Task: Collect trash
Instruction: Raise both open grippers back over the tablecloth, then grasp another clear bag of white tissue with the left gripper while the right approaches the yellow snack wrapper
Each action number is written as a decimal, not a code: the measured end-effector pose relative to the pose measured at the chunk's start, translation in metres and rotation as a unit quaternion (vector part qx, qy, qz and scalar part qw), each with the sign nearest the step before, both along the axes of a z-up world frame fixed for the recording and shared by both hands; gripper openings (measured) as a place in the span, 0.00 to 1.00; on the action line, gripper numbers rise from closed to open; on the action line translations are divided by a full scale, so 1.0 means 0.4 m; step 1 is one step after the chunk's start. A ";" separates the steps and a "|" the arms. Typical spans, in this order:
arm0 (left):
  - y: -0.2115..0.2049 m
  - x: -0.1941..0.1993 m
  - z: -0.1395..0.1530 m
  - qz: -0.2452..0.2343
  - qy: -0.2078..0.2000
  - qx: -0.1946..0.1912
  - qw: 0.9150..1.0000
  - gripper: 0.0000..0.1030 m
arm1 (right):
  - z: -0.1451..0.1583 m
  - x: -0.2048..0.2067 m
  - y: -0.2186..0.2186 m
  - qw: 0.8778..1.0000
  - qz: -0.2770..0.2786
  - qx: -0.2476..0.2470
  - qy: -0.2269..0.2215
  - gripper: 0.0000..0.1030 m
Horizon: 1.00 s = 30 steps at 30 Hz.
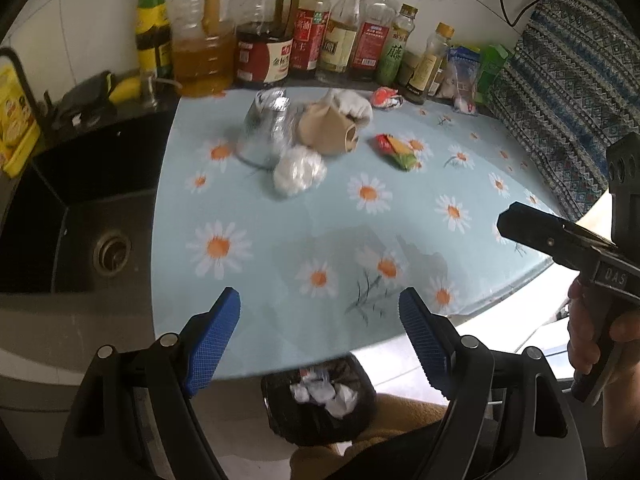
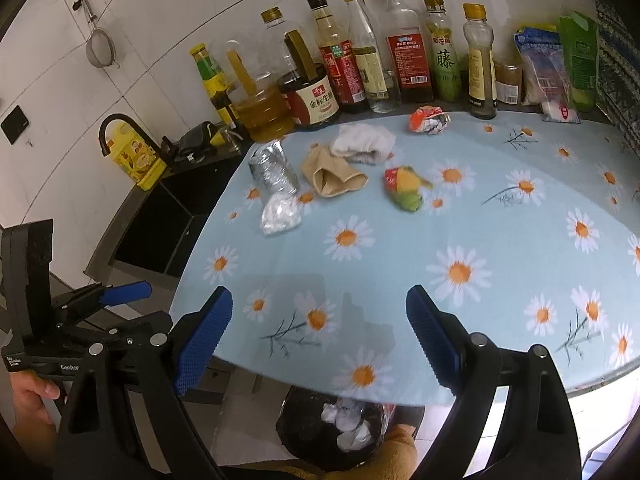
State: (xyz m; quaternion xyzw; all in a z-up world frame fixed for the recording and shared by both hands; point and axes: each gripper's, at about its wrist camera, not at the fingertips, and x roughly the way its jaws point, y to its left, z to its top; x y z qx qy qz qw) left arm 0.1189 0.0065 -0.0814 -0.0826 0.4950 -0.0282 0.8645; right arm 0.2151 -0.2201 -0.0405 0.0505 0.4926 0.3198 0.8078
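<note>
Both tools are empty and spread wide, hovering over the near edge of the table (image 2: pixel 500 220) with its pale blue daisy-print cloth, so by my reading this is the pause between pickups: one piece of litter still has to be chosen and reached for.

The left tool (image 1: pixel 320 316) and the right tool (image 2: pixel 320 320) each hang almost directly above the black-lined waste bin (image 2: pixel 332 428) at six o'clock, which already holds white crumpled paper.

The rubbish lies well apart from them, toward twelve o'clock: a crumpled clear plastic wad (image 1: pixel 298 172) nearest, a foil-wrapped cup (image 1: pixel 266 130), a tan paper bag (image 1: pixel 326 130), a white rag (image 2: pixel 362 144), a red-green-yellow snack wrapper (image 2: pixel 404 186), and a red-and-white wrapper (image 2: pixel 428 120) by the bottles.

The next move calls for a long forward reach, probably to the plastic wad.
</note>
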 end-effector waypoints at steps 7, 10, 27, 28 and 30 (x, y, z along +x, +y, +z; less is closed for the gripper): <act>-0.019 0.123 -0.019 0.006 0.006 0.024 1.000 0.77 | -0.036 0.080 -0.036 1.000 0.002 0.000 0.012 0.85; -0.024 0.178 -0.037 0.006 0.017 0.006 1.000 0.77 | -0.055 0.110 -0.053 1.000 0.002 0.002 0.022 0.85; 0.016 0.395 -0.147 0.051 0.060 0.019 0.997 0.77 | -0.118 0.259 -0.077 0.999 0.019 0.008 0.047 0.85; 0.020 0.401 -0.156 0.055 0.063 0.017 0.996 0.77 | -0.120 0.264 -0.073 0.999 0.025 0.004 0.047 0.85; 0.025 0.409 -0.167 0.059 0.064 0.010 0.996 0.77 | -0.125 0.274 -0.070 0.998 0.030 -0.001 0.049 0.85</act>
